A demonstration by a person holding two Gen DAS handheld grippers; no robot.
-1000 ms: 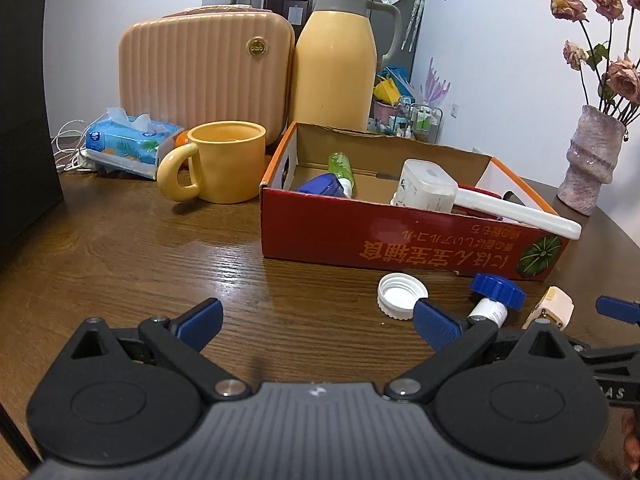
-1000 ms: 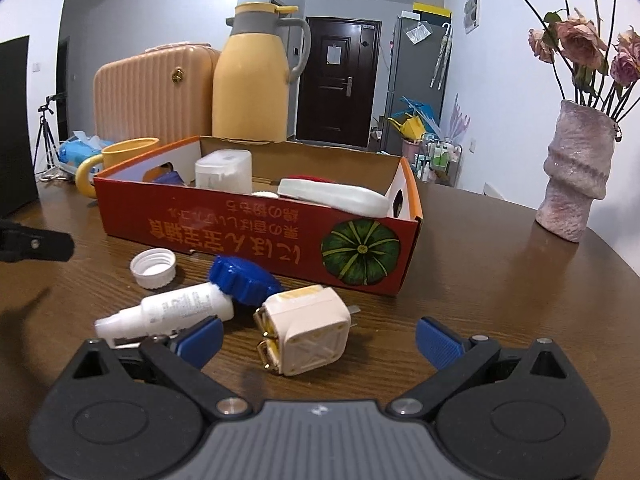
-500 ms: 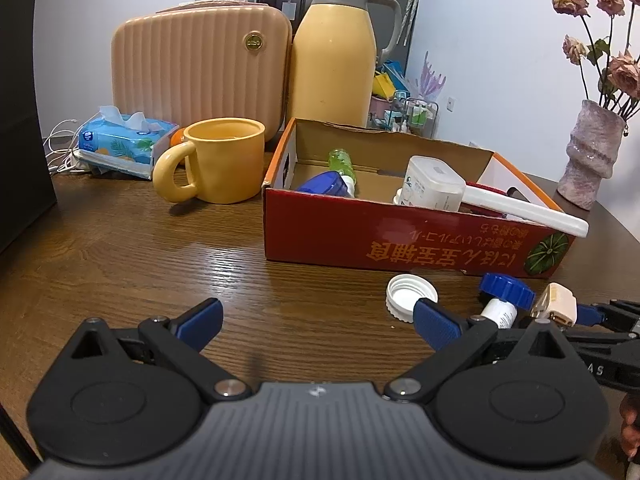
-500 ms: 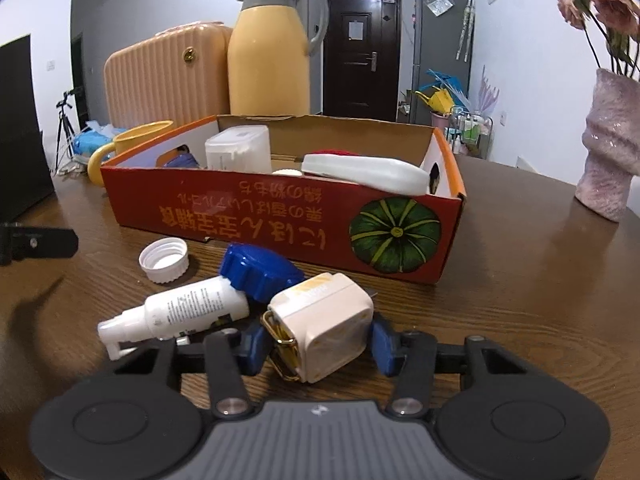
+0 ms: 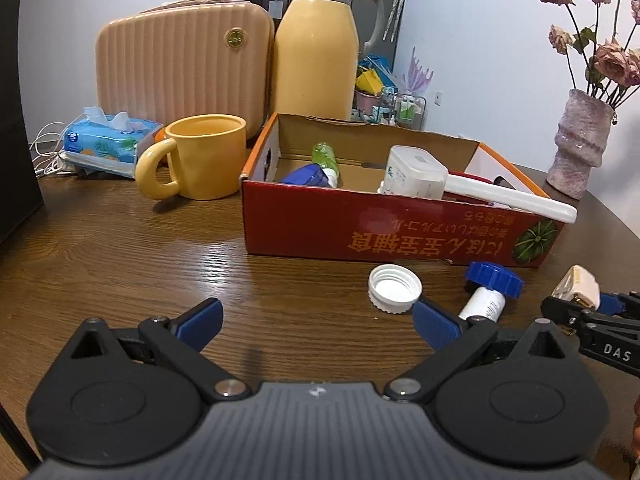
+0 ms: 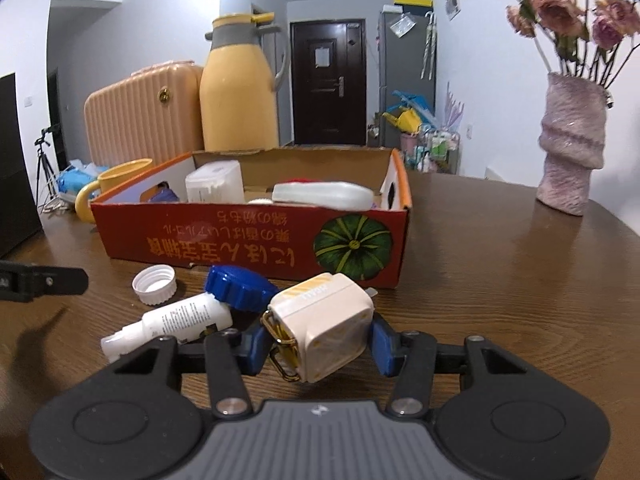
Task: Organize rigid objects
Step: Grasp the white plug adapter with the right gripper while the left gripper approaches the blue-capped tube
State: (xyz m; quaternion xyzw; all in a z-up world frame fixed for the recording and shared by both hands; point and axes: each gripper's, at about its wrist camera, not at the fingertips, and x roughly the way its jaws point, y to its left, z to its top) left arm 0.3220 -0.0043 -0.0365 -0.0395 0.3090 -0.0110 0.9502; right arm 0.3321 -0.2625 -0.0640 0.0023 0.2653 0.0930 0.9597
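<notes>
Since the earlier frame, our right gripper [image 6: 318, 346] has been closing and now clamps the cream plug adapter [image 6: 320, 330] between its pads at lower centre. We see the red box [image 6: 256, 246] directly above it in frame, nearer this hand. Our left gripper [image 5: 318, 318] gapes wide, empty.

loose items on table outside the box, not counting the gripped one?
2: white cap and blue-capped bottle, both in front of the box. Right gripper holds the cream adapter.

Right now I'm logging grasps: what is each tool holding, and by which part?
The right tool clamps the cream plug adapter by its two opposite side faces. The left tool holds nothing.
</notes>
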